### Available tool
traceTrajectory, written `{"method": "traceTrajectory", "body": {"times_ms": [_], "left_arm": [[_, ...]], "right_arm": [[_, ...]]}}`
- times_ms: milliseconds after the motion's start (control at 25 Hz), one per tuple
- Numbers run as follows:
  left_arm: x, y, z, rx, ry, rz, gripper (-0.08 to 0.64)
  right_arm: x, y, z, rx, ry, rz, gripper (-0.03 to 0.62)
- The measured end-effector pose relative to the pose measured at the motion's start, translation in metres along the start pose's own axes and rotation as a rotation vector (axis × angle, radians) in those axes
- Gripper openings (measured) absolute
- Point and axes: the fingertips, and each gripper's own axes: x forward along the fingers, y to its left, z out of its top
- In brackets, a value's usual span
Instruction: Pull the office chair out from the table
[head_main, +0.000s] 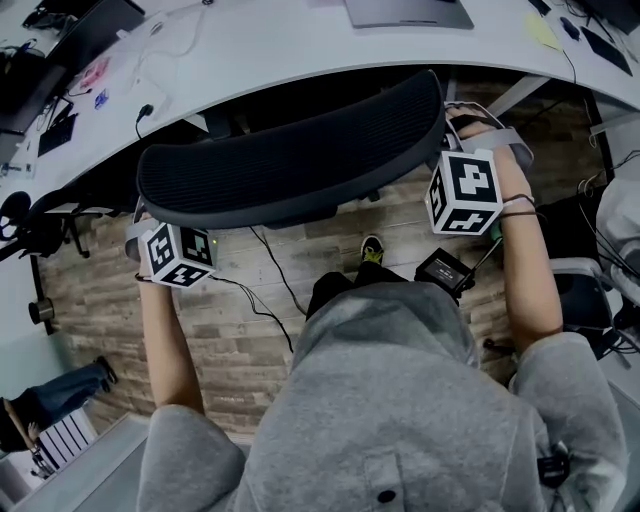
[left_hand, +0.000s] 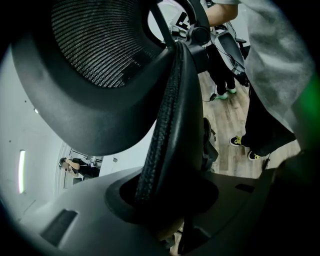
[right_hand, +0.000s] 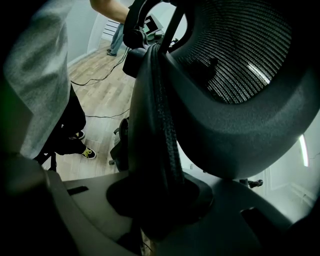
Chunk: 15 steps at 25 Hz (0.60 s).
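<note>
Gripping the office chair (head_main: 290, 165) at both ends of its mesh back, you have the left gripper (head_main: 150, 228) clamped partway closed on the left rim and the right gripper (head_main: 470, 135) likewise on the right rim. The chair stands just near of the curved white table (head_main: 300, 40).

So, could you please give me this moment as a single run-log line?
left gripper: shut on chair backrest, left end | right gripper: shut on its right end | table: backrest just at its edge
</note>
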Motion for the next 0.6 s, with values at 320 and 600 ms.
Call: {"method": "traceTrajectory", "body": {"times_ms": [320, 600], "left_arm": [[-0.006, -0.007, -0.003, 0.028, -0.016, -0.011, 0.150], [-0.022, -0.020, -0.005, 0.030, -0.025, -0.010, 0.151]], "right_arm": [[-0.007, 0.016, 0.006, 0.017, 0.024, 0.016, 0.112], [-0.023, 0.033, 0.012, 0.025, 0.034, 0.016, 0.110]]}}
